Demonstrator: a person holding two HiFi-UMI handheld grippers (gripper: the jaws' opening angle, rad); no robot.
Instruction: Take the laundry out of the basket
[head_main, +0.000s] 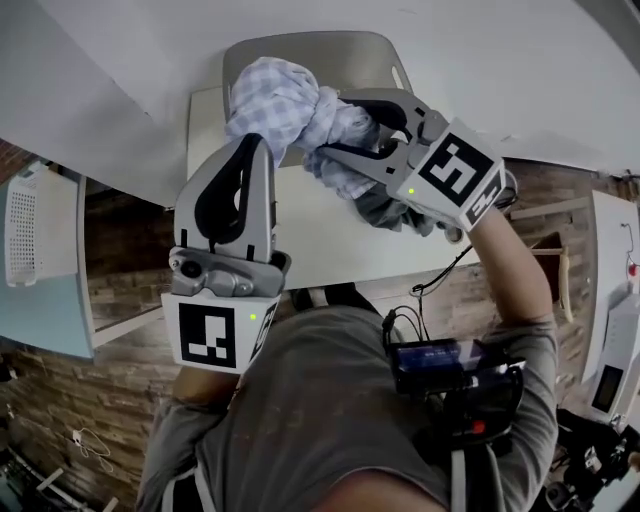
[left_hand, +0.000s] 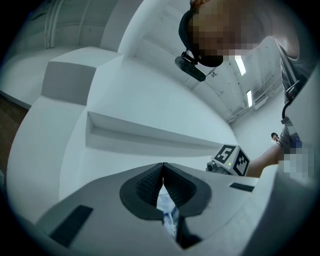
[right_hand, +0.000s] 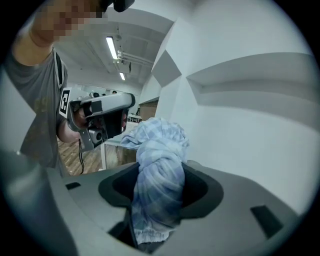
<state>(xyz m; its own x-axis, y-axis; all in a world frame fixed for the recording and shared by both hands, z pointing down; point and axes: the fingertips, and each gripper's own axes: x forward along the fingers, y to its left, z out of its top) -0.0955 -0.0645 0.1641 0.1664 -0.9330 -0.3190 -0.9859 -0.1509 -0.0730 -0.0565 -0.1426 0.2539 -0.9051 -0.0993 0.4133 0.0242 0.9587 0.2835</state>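
Right claw (right_hand: 161, 174) clamps cloth (right_hand: 158, 142) (tail hidden).

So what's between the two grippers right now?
Only the checked cloth. The head view shows it bunched from the left gripper across to the right gripper, with both clamped on it and no bare gap.
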